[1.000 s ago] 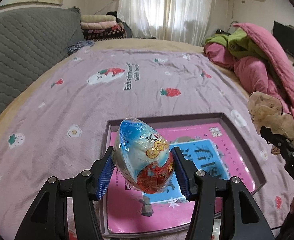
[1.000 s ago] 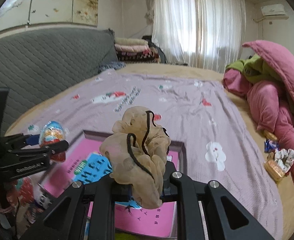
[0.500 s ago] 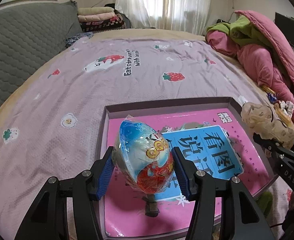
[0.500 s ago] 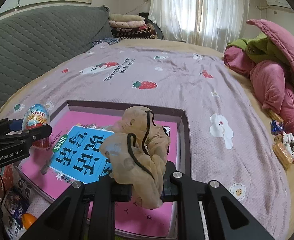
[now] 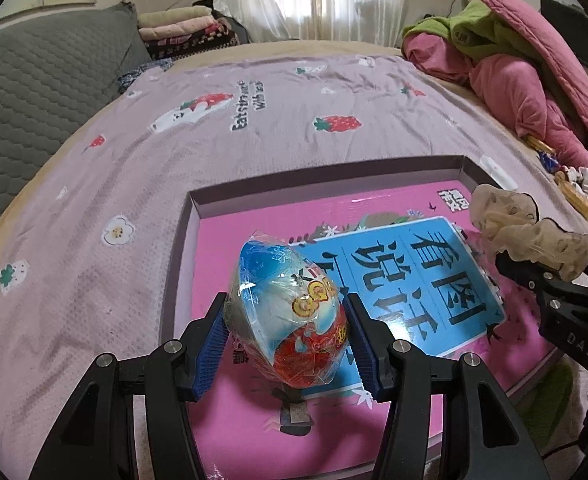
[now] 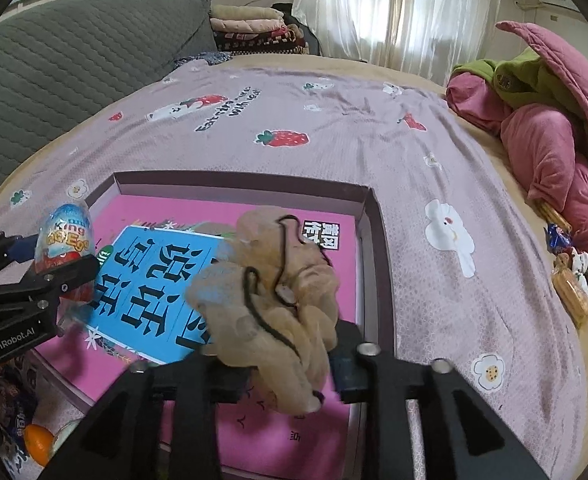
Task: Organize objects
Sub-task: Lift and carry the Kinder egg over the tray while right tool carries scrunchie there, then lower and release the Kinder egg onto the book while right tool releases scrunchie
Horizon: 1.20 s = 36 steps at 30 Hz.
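Now wrapped egg (image 5: 288, 312) pinched in left tool (image 5: 288, 330), over box (image 5: 334, 184)

The box (image 5: 322, 176) floor lies open beneath both tongs, walled by its low rim, with bare bedspread (image 5: 254, 128) beyond.

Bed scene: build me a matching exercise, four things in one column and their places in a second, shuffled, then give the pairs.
Things
1. wrapped toy egg
2. beige scrunchie
3. pink box
4. folded blankets

Places
A. lying on the purple bedsheet
B. stacked past the far end of the bed
C. between the blue pads of the left gripper
D. in the opening jaws of the right gripper, over the box

Pairs: 1-C, 2-D, 3-A, 4-B
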Motion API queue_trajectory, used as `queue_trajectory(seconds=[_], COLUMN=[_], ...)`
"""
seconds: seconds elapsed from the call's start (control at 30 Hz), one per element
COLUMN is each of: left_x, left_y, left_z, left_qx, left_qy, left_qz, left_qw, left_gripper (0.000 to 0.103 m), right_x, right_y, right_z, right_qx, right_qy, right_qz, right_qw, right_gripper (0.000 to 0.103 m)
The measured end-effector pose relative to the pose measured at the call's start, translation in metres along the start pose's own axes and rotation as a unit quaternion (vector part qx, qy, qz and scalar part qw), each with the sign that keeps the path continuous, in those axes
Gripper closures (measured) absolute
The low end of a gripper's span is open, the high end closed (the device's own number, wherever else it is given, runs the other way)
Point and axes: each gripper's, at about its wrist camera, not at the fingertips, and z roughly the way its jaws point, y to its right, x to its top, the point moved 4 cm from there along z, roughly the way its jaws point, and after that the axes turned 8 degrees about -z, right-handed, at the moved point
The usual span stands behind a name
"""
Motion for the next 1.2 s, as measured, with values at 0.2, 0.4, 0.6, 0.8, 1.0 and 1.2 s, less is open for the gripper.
queue_trajectory(seconds=[0.2, 0.4, 0.6, 0.8, 1.0, 1.2], left_x=[-0.001, 0.000, 0.001, 0.007, 0.010, 0.015], left_y=[-0.002, -0.002, -0.004, -0.009, -0.008, -0.006], left_z=[0.006, 0.006, 0.003, -0.004, -0.009, -0.023], left_qx=[-0.005, -0.003, -0.011, -0.020, -0.018, -0.021], left_qy=[-0.009, -0.007, -0.006, 0.001, 0.007, 0.019], left_qz=[-0.007, -0.008, -0.011, -0.022, -0.022, -0.024], left_qw=[0.9999, 0.9999, 0.9999, 0.9996, 0.9996, 0.9993], left_gripper=[0.044, 0.044, 0.044, 0.039, 0.038, 0.038], right_x=[0.000, 0.001, 0.005, 0.009, 0.012, 0.018], right_y=[0.004, 0.003, 0.002, 0.003, 0.002, 0.000], right_z=[0.000, -0.003, -0.011, -0.021, -0.028, -0.041], right_qx=[0.016, 0.022, 0.030, 0.038, 0.039, 0.046], right_qy=[0.001, 0.005, 0.017, 0.030, 0.041, 0.059], right_qz=[0.013, 0.014, 0.017, 0.024, 0.022, 0.024], right_qw=[1.000, 1.000, 0.999, 0.999, 0.998, 0.997], right_gripper=[0.044, 0.040, 0.034, 0.033, 0.033, 0.029])
